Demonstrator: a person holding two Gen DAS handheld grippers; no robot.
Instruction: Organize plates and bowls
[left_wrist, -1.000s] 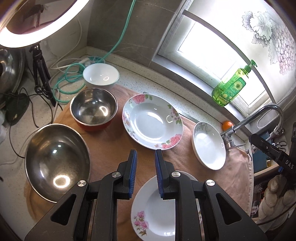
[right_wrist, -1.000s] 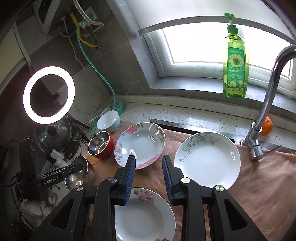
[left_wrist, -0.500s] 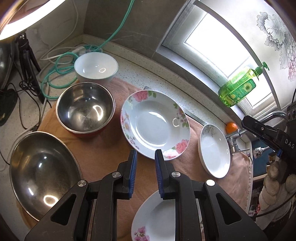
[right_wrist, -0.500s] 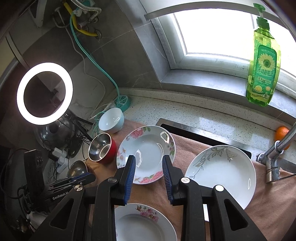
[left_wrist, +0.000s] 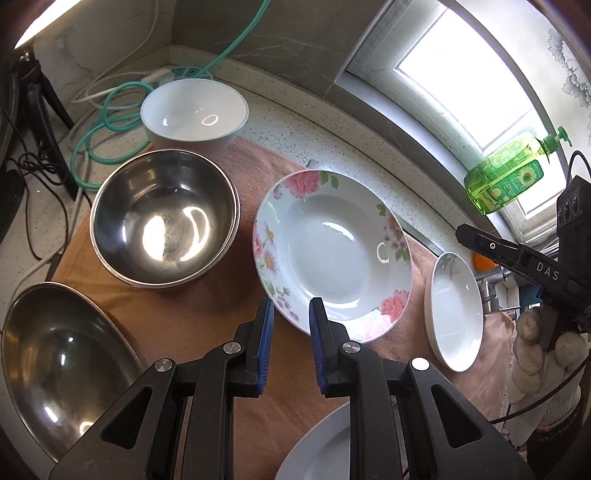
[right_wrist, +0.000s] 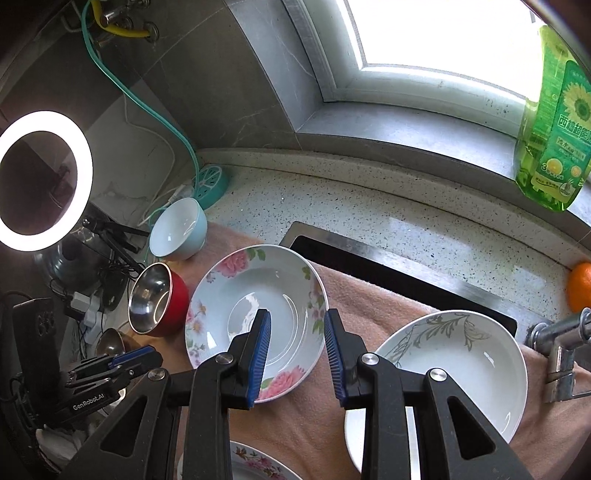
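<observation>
The rose plate (left_wrist: 332, 254) lies flat on the pink cloth (left_wrist: 207, 314), at the centre of the left view and just past the tips of the left tongs (left_wrist: 291, 314). Those tongs hang above the cloth with a narrow gap between the blue pads (left_wrist: 266, 332) and nothing in them; the plate's near rim shows in that gap.

At 10 o'clock from the plate sits a steel bowl (left_wrist: 162, 218), close but not touching. Beyond it, at 11 o'clock, stands a white bowl (left_wrist: 194, 110), partly off the cloth on the speckled counter (left_wrist: 295, 125). At 8 o'clock, against the frame edge, is a big steel bowl (left_wrist: 62, 365). At 3 o'clock lies a leaf plate (left_wrist: 456, 314), near the rose plate but apart. At 6 o'clock a third plate (left_wrist: 321, 454) peeks out under the tongs' frame.

In the right view the right tongs (right_wrist: 297, 343) hover over the rose plate (right_wrist: 236, 295), open somewhat wider and empty, the left pad (right_wrist: 260, 347) over the plate's well, the right one beyond its rim over the cloth (right_wrist: 295, 417). The leaf plate (right_wrist: 461, 373) is at 4 o'clock, the steel bowl (right_wrist: 157, 301), red outside, at 9 o'clock, the white bowl (right_wrist: 177, 229) at 10 o'clock. A soap bottle (right_wrist: 554, 129) stands on the sill at 2 o'clock, an orange (right_wrist: 580, 286) at 3 o'clock, a ring light (right_wrist: 44, 181) at 9 o'clock.
</observation>
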